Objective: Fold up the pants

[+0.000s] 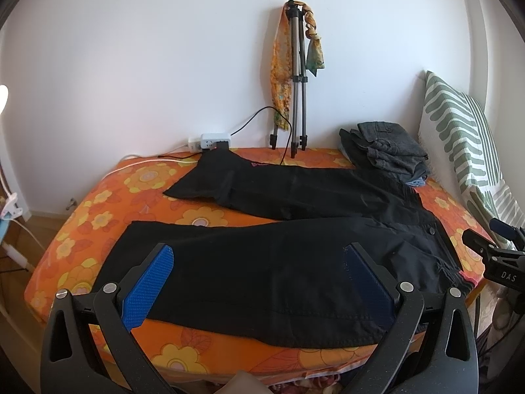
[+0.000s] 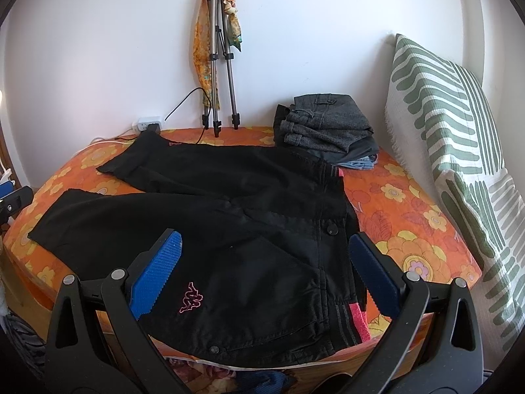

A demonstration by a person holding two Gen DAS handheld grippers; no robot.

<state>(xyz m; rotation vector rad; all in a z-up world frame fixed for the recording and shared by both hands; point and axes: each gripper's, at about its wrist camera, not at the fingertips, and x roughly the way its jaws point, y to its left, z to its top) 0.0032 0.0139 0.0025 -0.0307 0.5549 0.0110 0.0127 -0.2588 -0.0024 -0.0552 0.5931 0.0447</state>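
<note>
Black pants (image 1: 279, 229) lie spread flat on the orange flowered bed (image 1: 98, 216), legs apart and pointing left, waistband at the right. In the right wrist view the pants (image 2: 229, 216) show a pink logo (image 2: 190, 297) and a waist button (image 2: 332, 229). My left gripper (image 1: 259, 259) hangs open above the near leg, blue pads wide apart, holding nothing. My right gripper (image 2: 264, 252) is open above the hip and waistband (image 2: 338, 203), also holding nothing. The right gripper's body (image 1: 492, 256) shows at the right edge of the left wrist view.
A stack of folded grey clothes (image 2: 325, 128) sits at the back right of the bed. A green-striped pillow (image 2: 452, 124) leans on the right wall. A tripod with a scarf (image 1: 297, 75), a power strip (image 1: 213, 139) and a black cable stand at the back wall.
</note>
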